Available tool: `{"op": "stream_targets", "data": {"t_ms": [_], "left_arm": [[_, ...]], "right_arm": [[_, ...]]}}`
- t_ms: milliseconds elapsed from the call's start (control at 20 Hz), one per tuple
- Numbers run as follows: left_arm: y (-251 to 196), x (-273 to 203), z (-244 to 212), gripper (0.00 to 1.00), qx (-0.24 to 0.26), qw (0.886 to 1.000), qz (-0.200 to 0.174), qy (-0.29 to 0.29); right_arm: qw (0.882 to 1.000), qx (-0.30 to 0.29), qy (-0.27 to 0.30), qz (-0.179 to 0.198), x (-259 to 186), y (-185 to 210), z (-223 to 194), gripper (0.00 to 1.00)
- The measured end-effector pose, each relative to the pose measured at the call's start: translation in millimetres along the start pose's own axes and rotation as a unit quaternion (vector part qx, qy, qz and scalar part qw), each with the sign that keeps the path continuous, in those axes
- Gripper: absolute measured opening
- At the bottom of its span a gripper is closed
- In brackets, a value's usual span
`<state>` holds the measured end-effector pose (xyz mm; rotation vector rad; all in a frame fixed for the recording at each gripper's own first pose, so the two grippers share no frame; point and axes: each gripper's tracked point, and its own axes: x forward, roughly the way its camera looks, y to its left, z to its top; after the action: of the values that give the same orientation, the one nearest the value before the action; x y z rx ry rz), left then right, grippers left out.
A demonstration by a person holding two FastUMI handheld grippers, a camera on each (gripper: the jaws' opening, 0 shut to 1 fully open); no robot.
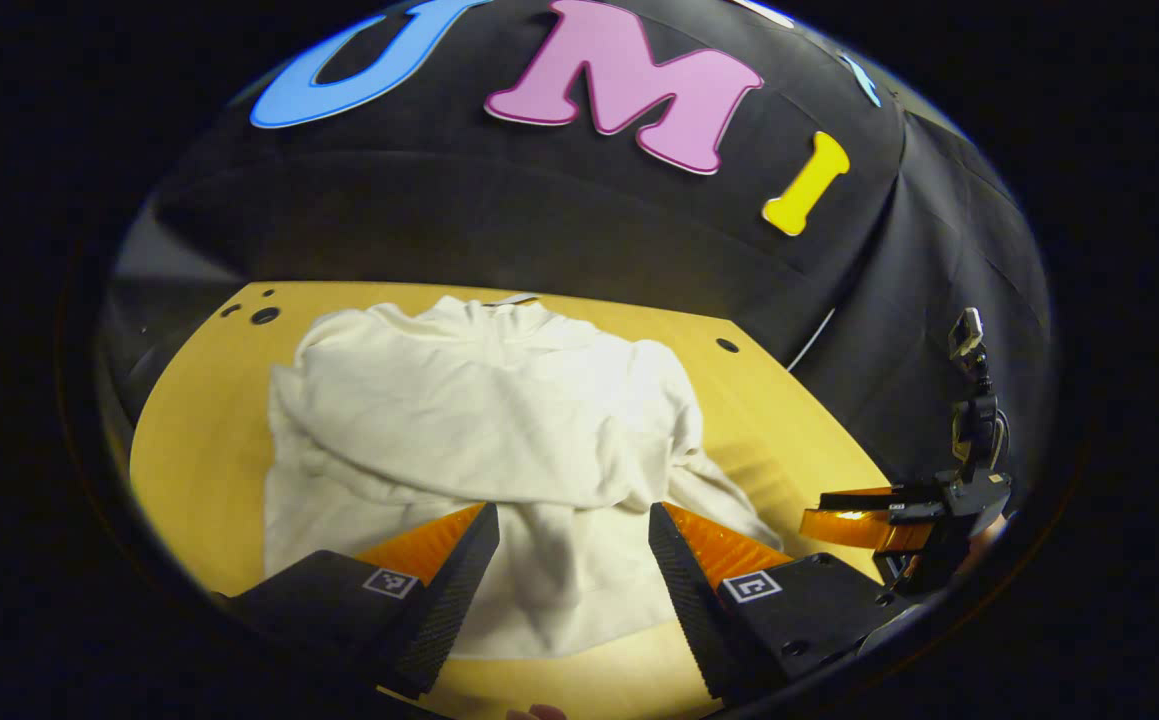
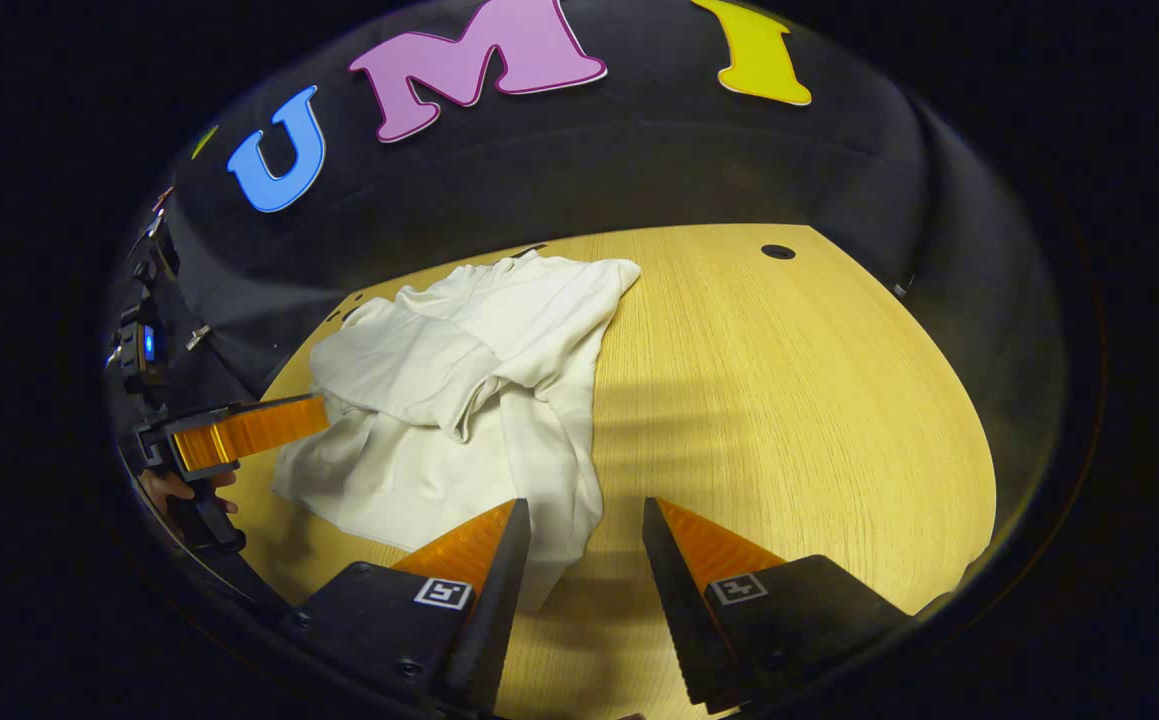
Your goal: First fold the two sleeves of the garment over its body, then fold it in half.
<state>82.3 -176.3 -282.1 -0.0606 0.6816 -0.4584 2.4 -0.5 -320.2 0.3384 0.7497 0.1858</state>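
A white long-sleeved garment lies spread on the wooden table, collar at the far side. One sleeve is folded across its body in a thick band; the other trails off toward the near right. My left gripper hovers open over the garment's lower body, nothing between its fingers. To the right, off the cloth, is my right gripper. In the right gripper view the garment sits left of centre. The right gripper stands open beside the hem's near corner, above bare table. At far left is the left gripper.
Small round holes mark the tabletop near its far corners. Black cloth walls close in the booth behind and beside the table. A hand holds the left gripper's handle. Bare wood stretches right of the garment.
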Motion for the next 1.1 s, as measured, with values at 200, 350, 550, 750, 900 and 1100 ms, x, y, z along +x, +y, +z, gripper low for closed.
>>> {"op": "stream_targets", "data": {"t_ms": [200,350,550,750,900,1100], "left_arm": [[65.3,-33.6,-29.0,0.95,-0.025,0.997,0.063,0.021],[104.5,-49.8,-41.8,0.95,-0.028,0.994,0.099,0.028],[139.4,-55.4,-67.5,0.95,-0.037,0.988,0.136,0.065],[156.3,-52.6,-85.4,0.95,-0.039,0.982,0.155,0.096],[160.2,-46.1,-87.4,0.96,-0.014,0.981,0.161,0.112],[159.1,-31.4,-87.6,0.98,0.007,0.980,0.159,0.124]], "right_arm": [[1.000,0.007,0.020,0.002,-3.0,6.7,-15.4,0.77],[0.999,0.004,0.032,-0.006,-2.5,9.4,-23.7,0.82],[0.999,0.002,0.048,-0.018,0.7,10.2,-31.0,0.85],[0.998,-0.003,0.059,-0.029,8.6,8.6,-34.9,0.86],[0.997,-0.008,0.071,-0.033,17.6,9.2,-39.1,0.86],[0.994,-0.039,0.081,-0.058,25.7,6.8,-43.2,0.87]]}}
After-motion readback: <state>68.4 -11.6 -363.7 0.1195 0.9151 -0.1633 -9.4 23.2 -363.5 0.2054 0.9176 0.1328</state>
